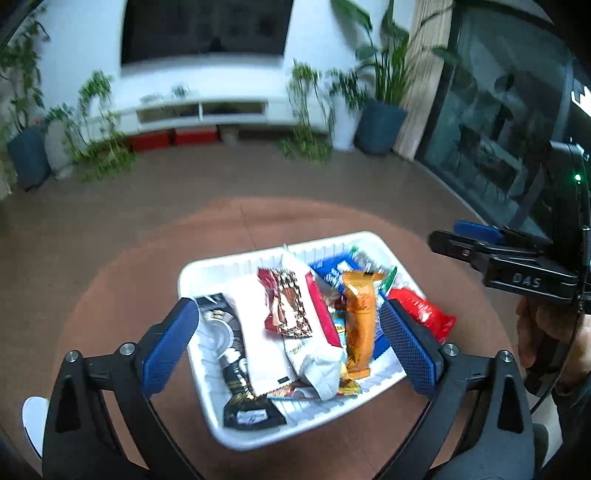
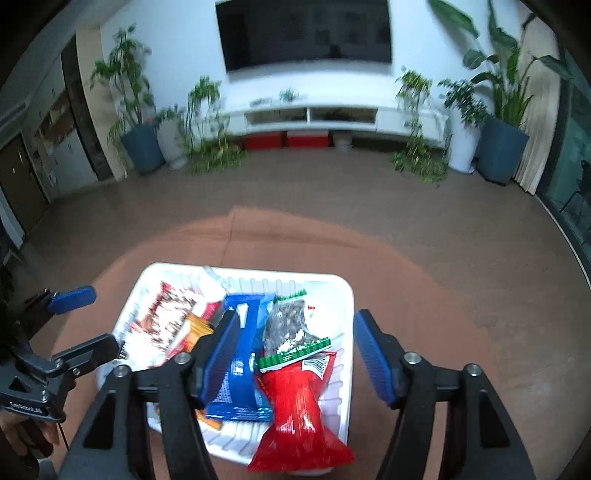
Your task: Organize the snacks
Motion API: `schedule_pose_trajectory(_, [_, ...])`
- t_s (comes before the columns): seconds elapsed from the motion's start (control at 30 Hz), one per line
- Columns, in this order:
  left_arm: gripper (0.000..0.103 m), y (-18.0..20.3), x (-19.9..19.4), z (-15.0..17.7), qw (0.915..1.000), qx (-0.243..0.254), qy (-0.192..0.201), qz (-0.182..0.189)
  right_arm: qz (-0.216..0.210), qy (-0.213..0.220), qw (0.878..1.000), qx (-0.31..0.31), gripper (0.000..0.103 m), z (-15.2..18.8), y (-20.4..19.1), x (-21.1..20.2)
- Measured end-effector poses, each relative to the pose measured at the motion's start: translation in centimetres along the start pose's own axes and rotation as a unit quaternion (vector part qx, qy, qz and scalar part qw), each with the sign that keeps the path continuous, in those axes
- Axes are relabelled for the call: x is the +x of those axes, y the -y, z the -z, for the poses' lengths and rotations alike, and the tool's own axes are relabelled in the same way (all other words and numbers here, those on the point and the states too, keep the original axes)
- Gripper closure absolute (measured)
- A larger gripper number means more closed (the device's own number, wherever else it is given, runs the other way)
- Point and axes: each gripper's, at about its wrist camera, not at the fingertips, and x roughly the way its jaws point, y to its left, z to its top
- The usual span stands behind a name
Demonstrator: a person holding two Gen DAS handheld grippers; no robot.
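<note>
white wall (image 2: 166,55) with dark wall-mounted screen (image 2: 303,33); low white media unit (image 2: 332,118) beneath, red boxes (image 2: 286,140) under it; potted plants (image 2: 502,122) either side; brown floor (image 2: 332,192); glass doors (image 1: 491,122) at right.

The right gripper (image 2: 295,354) hangs above the white tray (image 2: 343,295), jaws apart, nothing between its pads. In the tray lie a red packet (image 2: 299,413) overhanging the near edge, a blue packet (image 2: 240,373), and a seed packet (image 2: 291,328). The left gripper (image 2: 83,319) is at the tray's left edge.

The red packet (image 2: 299,417) hides the white tray's (image 2: 343,387) near corner; the far plants (image 2: 207,122) look blurred.
</note>
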Motion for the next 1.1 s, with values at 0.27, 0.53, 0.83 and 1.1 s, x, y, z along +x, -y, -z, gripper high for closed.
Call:
schedule_pose_trajectory(0.27, [0.001,3.1,-10.5,3.9,0.9916,-0.019,0.09,-0.091,-0.009,0.184,0.982,0.032,0.0,4.1,-2.0,-12.0])
schedule_pose_trajectory(0.53, [0.0,5.0,-16.4,9.6,0.9883,-0.061,0.09,-0.106,0.021,0.266,0.963,0.037,0.0,10.5,-5.0,-20.5])
schedule_pose_trajectory(0.83, [0.0,7.6,-20.1,16.1,0.9808,-0.073,0.065,-0.168,0.035,0.257,0.966,0.019,0.0,16.2,-8.1,-23.9])
schedule_pose_trajectory(1.1, [0.001,8.2,-21.8,18.4,0.9801,-0.087,0.048,-0.172,0.048,0.219,0.974,0.023,0.0,18.4,-9.3,-24.0])
